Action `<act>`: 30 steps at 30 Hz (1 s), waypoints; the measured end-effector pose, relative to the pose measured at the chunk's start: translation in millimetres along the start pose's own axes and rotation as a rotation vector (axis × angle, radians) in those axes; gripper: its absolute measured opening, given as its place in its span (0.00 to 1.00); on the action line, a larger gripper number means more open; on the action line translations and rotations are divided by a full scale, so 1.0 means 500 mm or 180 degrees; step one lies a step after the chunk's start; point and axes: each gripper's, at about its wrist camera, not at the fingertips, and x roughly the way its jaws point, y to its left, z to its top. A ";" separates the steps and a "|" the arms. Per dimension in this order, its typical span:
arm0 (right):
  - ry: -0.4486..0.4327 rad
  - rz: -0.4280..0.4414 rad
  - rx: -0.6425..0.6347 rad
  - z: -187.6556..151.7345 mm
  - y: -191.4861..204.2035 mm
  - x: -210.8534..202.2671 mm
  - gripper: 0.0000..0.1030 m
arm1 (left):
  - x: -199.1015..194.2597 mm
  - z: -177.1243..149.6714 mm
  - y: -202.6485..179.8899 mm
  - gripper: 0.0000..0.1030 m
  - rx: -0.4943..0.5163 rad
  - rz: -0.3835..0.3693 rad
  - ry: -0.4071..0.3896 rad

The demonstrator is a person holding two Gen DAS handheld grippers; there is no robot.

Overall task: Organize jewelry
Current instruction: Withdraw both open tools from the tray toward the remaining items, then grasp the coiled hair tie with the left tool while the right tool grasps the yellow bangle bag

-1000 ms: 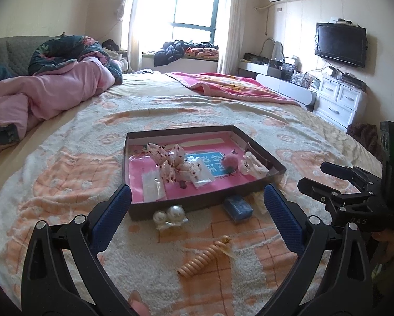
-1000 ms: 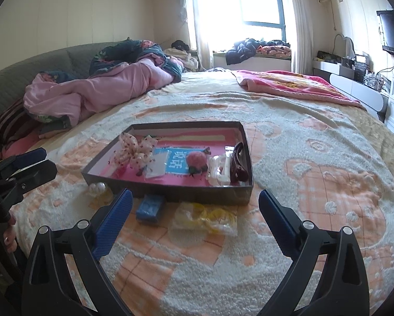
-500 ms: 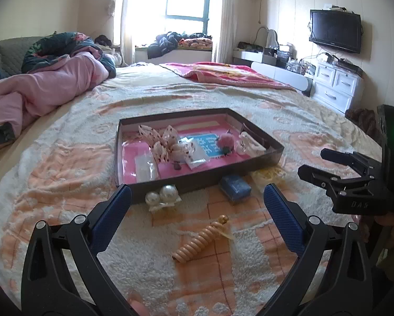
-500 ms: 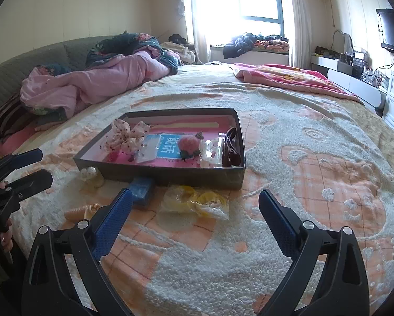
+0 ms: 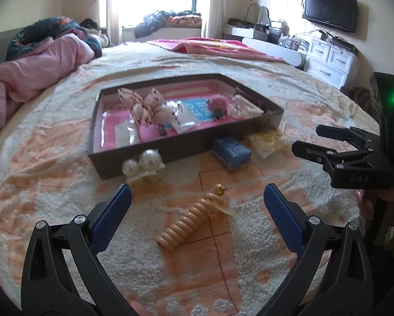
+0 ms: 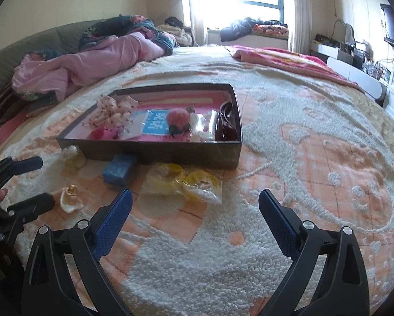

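Note:
A dark tray [image 5: 134, 162] with a pink floor sits on the bed; it holds a dotted bow [image 5: 147, 105], a blue card [image 5: 198, 108] and a pink pompom [image 5: 218, 103]. In front of it lie a pearl clip [image 5: 143, 166], a blue box [image 5: 232, 152], a bagged yellow item [image 5: 268, 139] and a peach spiral hair tie [image 5: 190, 223]. My left gripper [image 5: 197, 208] is open, just above the spiral tie. My right gripper [image 6: 194, 213] is open and empty, near the yellow bag [image 6: 186, 181]. The tray [image 6: 170, 155] shows dark sunglasses [image 6: 224, 123] inside.
A fluffy cream and orange blanket [image 6: 302, 158] covers the bed. Pink bedding [image 6: 91, 60] is piled at the far left. White drawers [image 5: 331, 60] and a wall TV [image 5: 329, 9] stand at the right. The right gripper [image 5: 336, 144] shows at the left view's right edge.
Both grippers have moved forward and down toward the items in front of the tray. The spiral tie now lies between the left fingers. Both stay open.

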 end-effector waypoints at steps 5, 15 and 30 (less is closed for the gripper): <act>0.0114 0.0015 0.0073 -0.002 -0.011 0.026 0.91 | 0.014 -0.007 0.004 0.89 0.0023 -0.0016 0.0077; 0.0249 0.0058 0.0211 0.007 -0.022 0.059 0.91 | 0.048 -0.025 0.006 0.83 0.0088 -0.0070 0.0286; 0.0489 0.0167 0.0342 0.033 -0.015 0.112 0.91 | 0.052 -0.026 -0.002 0.33 0.0195 -0.0121 0.0439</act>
